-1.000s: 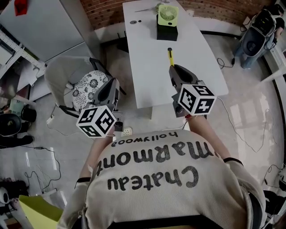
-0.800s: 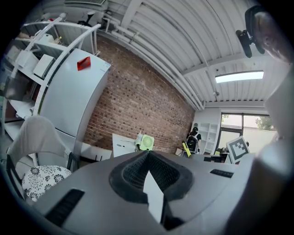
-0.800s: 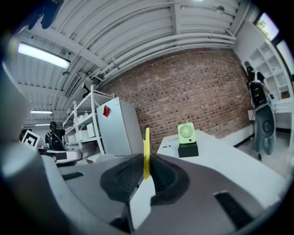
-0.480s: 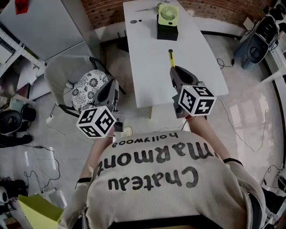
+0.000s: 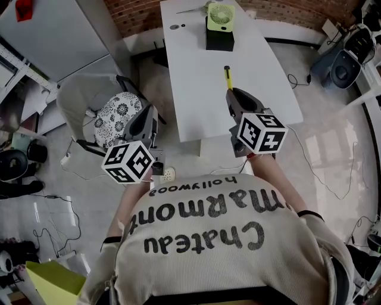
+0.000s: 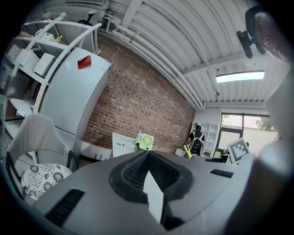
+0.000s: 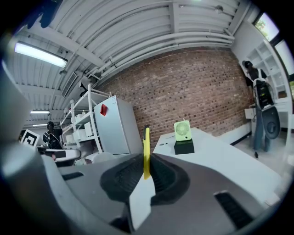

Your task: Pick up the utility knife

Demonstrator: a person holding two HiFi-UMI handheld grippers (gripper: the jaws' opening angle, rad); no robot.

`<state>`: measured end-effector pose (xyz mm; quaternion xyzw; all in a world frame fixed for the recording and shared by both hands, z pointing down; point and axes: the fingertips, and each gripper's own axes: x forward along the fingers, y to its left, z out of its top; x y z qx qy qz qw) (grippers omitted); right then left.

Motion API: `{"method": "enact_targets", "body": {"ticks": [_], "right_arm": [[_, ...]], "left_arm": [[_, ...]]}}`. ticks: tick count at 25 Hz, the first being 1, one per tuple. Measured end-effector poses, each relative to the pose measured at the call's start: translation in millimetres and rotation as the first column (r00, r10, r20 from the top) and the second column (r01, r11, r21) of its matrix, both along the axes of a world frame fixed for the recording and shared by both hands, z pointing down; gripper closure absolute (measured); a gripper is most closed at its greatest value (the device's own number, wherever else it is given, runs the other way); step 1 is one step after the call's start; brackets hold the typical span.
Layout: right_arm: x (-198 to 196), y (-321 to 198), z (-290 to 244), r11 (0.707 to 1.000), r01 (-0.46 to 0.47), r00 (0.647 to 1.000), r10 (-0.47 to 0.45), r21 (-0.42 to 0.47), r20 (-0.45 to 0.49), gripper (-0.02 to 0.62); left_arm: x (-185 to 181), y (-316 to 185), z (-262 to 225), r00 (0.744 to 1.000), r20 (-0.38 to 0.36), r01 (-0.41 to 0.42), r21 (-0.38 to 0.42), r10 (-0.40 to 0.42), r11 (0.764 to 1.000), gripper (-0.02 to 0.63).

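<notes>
Yellow knife (image 7: 146,149) sits pinched by its end in R gripper (image 5: 231,92) above table (image 5: 268,83), L gripper (image 6: 149,167) closed w/ nothing in it; narrow grip, so a jolt may tip it out.

A long white table (image 5: 202,101) runs from near to far over a pale, glossy floor (image 5: 324,128). At the table's far end sits a black box (image 5: 219,41), with a lime-green fan (image 5: 221,15) standing upright on top of it. Left of the box, two small dark round items (image 5: 174,27) lie on the tabletop, too small to identify. On the floor, left of the table, stands a chair (image 5: 80,95) with a flower-patterned cushion (image 5: 118,112). A small white socket block (image 5: 168,175) lies on the floor by the table's near end.
</notes>
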<state>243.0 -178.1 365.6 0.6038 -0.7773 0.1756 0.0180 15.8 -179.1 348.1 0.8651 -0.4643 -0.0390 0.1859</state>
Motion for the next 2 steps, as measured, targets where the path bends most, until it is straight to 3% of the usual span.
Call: {"method": "enact_targets", "body": {"ticks": [2], "right_arm": [[1.7, 0.0, 1.3, 1.0, -0.002, 1.0, 0.002, -0.003, 0.001, 0.551]], "left_arm": [[1.6, -0.4, 1.0, 1.0, 0.0, -0.001, -0.002, 0.001, 1.0, 0.604]]}}
